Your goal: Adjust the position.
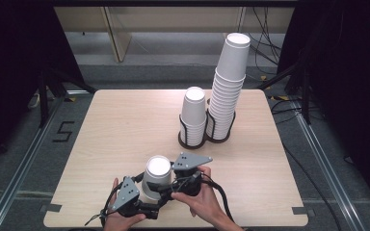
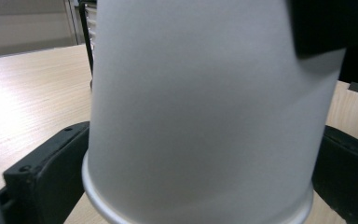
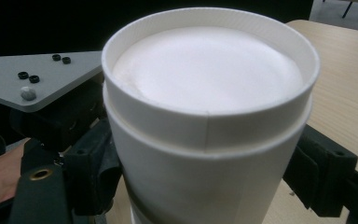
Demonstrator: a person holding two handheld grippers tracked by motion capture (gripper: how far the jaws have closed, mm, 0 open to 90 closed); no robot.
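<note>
An upside-down white paper cup (image 1: 157,174) stands near the table's front edge between both grippers. In the right gripper view its base (image 3: 207,74) faces up, and a step just below it looks like a second nested cup. My right gripper (image 3: 205,177) has a black jaw tight against each side of the cup, so it is shut on it; from above it (image 1: 167,185) comes in from the right. My left gripper (image 2: 200,186) is at its widest, its jaws flanking the cup's wide rim (image 2: 196,210); from above it (image 1: 148,191) reaches in from the lower left.
Two stacks of upside-down cups stand in a black wire holder (image 1: 192,140) at the back right of the wooden table (image 1: 115,125): a short stack (image 1: 193,113) and a tall stack (image 1: 229,86). A hand grips each gripper at the front edge.
</note>
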